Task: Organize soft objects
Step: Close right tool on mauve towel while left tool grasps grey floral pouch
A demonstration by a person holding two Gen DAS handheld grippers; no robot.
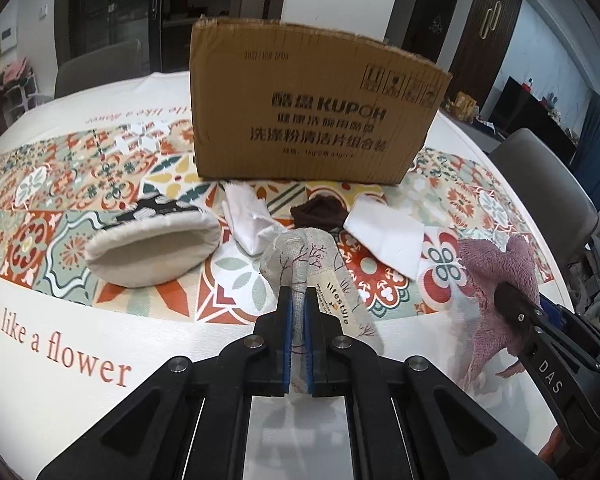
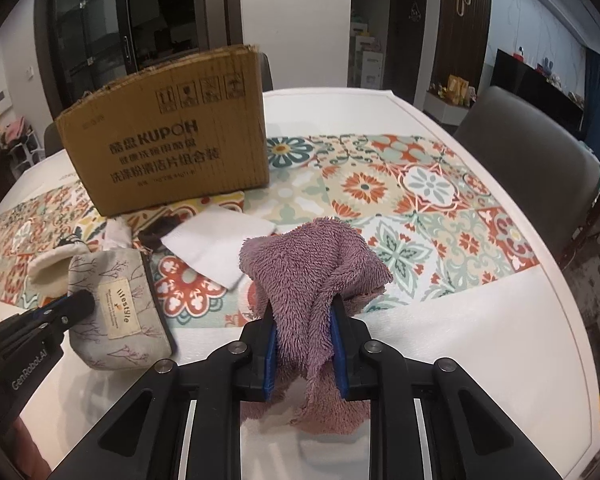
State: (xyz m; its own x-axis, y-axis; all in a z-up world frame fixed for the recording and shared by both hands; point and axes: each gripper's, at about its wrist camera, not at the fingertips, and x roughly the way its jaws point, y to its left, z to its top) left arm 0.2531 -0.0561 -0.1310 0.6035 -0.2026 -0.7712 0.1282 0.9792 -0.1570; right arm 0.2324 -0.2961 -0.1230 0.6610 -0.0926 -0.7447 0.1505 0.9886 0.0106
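My left gripper (image 1: 298, 300) is shut on a grey fabric pouch (image 1: 304, 264) with a "lifestyle" label; the pouch also shows in the right wrist view (image 2: 120, 304), with the left gripper (image 2: 80, 304) on it. My right gripper (image 2: 304, 320) is shut on a fluffy purple towel (image 2: 312, 268), which hangs between its fingers; the towel also shows in the left wrist view (image 1: 496, 276). A cardboard box (image 1: 312, 108) marked KUPOH stands behind, also in the right wrist view (image 2: 168, 136).
On the patterned tablecloth (image 1: 60, 208) lie a cream slipper-like pouch (image 1: 152, 248), a white cloth (image 1: 248, 220), a dark brown cloth (image 1: 316, 212) and a white folded cloth (image 1: 384, 236). Grey chairs (image 2: 540, 152) stand at the table's right and far sides.
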